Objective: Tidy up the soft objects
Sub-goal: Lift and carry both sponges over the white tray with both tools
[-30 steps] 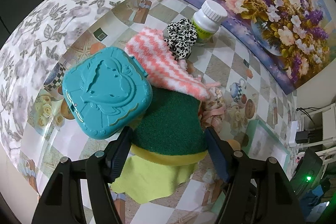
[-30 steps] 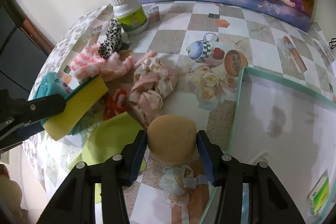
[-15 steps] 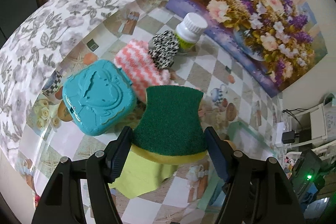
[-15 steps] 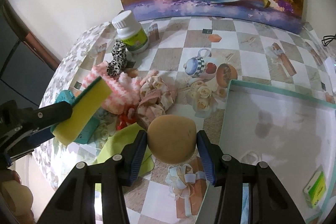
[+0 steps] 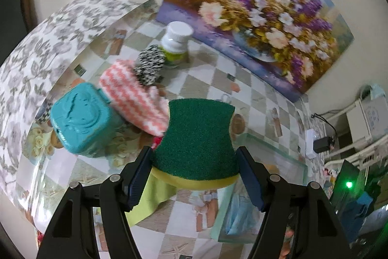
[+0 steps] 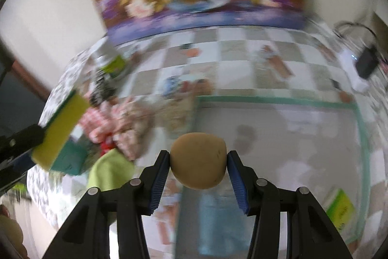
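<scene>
Counter (image 5: 213, 79): soft items remain piled at its left, namely a lime cloth (image 5: 145, 200), a pink-striped fleece piece (image 5: 131, 91), a floral scrunchie (image 6: 131, 118) and a leopard-print scrunchie (image 5: 149, 64); sorting appears to be at an early stage.

Green-rimmed tray (image 6: 359, 118): holds only a small green box (image 6: 339, 208) and a blurred pale-blue item; no soft object seen inside yet.

Left hand-held gripper (image 5: 195, 176): clamped on a green-and-yellow sponge (image 5: 196, 135), lifted clear of the pile.

Right hand-held gripper (image 6: 198, 174): clamped on a tan foam ball (image 6: 198, 159), held over the tray's near-left edge.
</scene>
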### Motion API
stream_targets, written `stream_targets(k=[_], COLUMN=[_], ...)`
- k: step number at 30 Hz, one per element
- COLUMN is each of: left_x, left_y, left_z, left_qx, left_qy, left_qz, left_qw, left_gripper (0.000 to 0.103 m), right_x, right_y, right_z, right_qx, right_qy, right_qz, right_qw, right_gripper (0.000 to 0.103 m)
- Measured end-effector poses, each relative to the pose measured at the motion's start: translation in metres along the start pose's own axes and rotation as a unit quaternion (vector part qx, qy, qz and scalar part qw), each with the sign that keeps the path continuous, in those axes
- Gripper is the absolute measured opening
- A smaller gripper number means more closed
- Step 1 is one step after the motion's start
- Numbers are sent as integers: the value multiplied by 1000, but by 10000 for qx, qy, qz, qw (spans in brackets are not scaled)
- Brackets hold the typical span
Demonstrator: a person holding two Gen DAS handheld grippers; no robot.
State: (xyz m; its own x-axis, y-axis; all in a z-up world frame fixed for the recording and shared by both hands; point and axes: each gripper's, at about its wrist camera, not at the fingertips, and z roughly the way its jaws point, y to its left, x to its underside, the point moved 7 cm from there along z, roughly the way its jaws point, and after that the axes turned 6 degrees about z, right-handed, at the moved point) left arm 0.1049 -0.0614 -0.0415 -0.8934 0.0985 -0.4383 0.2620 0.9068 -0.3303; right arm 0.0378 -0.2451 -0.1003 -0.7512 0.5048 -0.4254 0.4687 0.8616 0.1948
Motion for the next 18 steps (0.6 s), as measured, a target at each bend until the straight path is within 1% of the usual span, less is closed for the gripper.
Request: stream_targets(k=[3,9,13,18], left_x=[3,15,25,42], left_y=[-21,-63,-90,-120], left_z=[-1,2,13,29], left_qx=[72,156,218,259], left_qy=[-83,-171,-165,-116], left_qz=[247,751,1075,1456], left_qw=[9996,9969,9938,9889], left_gripper=[71,71,71,71], right_x=[-4,-6,-2,5], right_y=[-36,-97,-139,-175], right_z=[-8,-18,-23,-23], right_qx=[119,491,726,993], right_qy=[-73,-157,-177,-163], right_qz=[426,962,1351,1607], right_qw=[9990,9940,9880,9819], right_gripper=[52,52,52,52])
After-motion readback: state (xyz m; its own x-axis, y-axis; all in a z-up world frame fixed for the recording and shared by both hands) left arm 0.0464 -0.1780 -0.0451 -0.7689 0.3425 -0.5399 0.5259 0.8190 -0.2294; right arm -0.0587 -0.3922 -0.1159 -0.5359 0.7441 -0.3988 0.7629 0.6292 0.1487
